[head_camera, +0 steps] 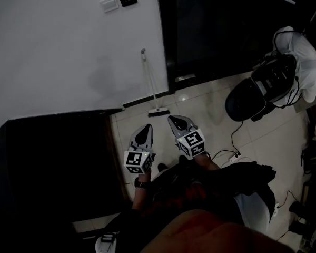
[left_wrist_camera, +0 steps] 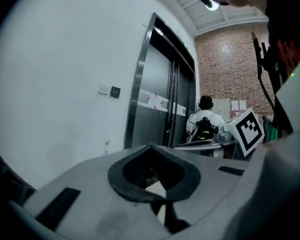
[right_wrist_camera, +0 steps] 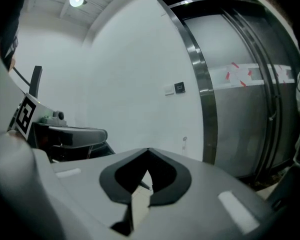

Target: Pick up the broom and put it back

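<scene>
The broom (head_camera: 152,88) leans upright against the white wall beside the lift door, its head (head_camera: 158,111) on the tiled floor. Only its handle top shows in the left gripper view (left_wrist_camera: 106,145) and in the right gripper view (right_wrist_camera: 184,140). My left gripper (head_camera: 148,126) and right gripper (head_camera: 171,118) hover side by side just short of the broom head, pointing at the wall, apart from it. Both are shut with nothing between the jaws, which meet at their tips in the left gripper view (left_wrist_camera: 150,146) and the right gripper view (right_wrist_camera: 149,149).
A dark steel lift door (head_camera: 221,25) stands right of the broom. A person in white with a black backpack (head_camera: 297,62) stands at the far right by a round dark object (head_camera: 245,101). Cables (head_camera: 234,154) trail over the floor. A black block (head_camera: 52,162) fills the left.
</scene>
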### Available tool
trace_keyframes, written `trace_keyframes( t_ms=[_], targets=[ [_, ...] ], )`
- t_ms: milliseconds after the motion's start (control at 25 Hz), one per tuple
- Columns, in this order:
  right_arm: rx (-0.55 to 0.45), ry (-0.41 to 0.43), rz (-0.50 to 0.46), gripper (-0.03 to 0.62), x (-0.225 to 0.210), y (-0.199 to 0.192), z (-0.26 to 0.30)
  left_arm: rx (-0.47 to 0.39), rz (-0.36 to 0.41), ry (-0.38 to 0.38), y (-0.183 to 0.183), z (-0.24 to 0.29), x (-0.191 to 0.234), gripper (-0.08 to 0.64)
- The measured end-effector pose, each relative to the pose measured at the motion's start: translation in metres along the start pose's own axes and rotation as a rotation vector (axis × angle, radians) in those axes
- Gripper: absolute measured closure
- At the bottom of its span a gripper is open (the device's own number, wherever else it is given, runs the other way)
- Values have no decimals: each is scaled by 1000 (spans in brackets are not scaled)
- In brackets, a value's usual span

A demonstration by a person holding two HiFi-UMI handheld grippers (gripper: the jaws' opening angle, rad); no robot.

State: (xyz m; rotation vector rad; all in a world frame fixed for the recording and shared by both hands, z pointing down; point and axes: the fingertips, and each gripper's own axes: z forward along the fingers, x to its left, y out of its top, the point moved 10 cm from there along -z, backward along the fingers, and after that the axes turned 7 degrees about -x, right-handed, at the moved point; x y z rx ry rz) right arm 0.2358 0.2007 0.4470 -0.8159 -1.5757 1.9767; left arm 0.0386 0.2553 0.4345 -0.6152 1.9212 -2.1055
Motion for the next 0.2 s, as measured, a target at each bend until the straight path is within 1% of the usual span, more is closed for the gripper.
trace_keyframes(
  t_ms=[200],
  targets=[
    [0,-10,27,592,4,2,-7,-21,-27,-1,0,-5,3,558]
  ],
)
